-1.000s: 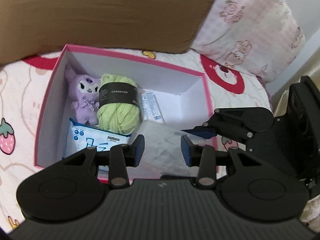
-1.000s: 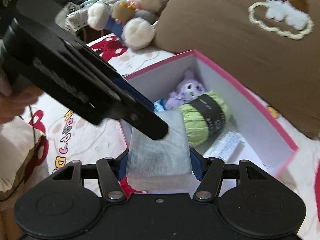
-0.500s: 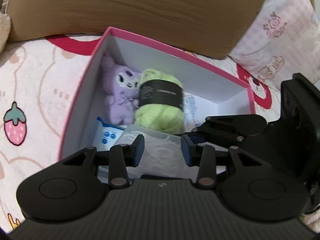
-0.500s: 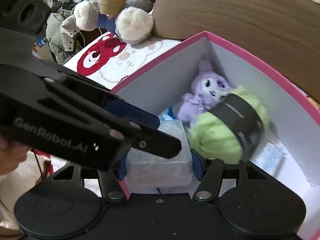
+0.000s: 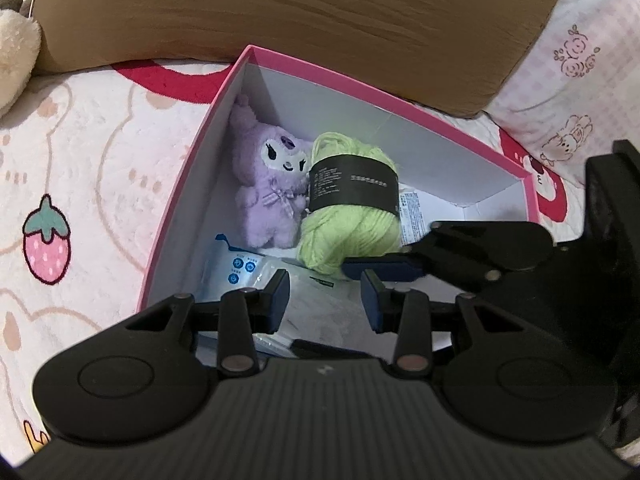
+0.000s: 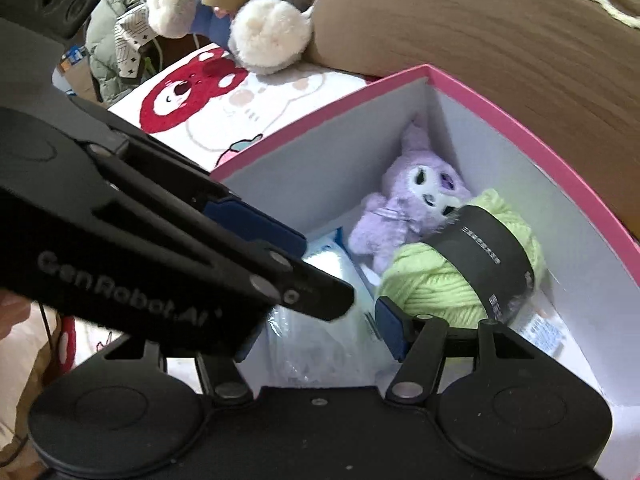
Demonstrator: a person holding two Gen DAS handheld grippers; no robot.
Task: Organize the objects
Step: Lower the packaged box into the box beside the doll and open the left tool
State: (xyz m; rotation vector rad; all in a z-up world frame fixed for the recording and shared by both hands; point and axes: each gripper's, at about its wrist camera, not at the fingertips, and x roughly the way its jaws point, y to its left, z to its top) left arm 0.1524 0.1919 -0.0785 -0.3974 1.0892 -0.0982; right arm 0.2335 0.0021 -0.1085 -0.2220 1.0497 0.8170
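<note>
A pink box (image 5: 184, 168) with white walls sits on the bed. In it lie a purple plush doll (image 5: 272, 196), a green yarn ball (image 5: 352, 236) with a black band, and a blue-and-white packet (image 5: 236, 268). A translucent plastic pack (image 6: 320, 344) hangs low in the box's near corner, over the packet. My right gripper (image 6: 320, 336) is shut on its sides. My left gripper (image 5: 325, 300) comes in from the left and is shut on the same pack (image 5: 324, 312), its fingers partly hiding it. The yarn (image 6: 440, 284) lies just right of the pack.
A brown cushion (image 5: 280, 8) lies behind the box, and a pink patterned pillow (image 5: 580, 60) at the back right. A large plush rabbit (image 6: 260, 28) sits beyond the far left corner. A small printed sachet (image 5: 412, 216) lies on the box floor right of the yarn.
Both grippers have carried the pack down over the near rim and into the box, to beside the yarn. Both grips look unchanged.
</note>
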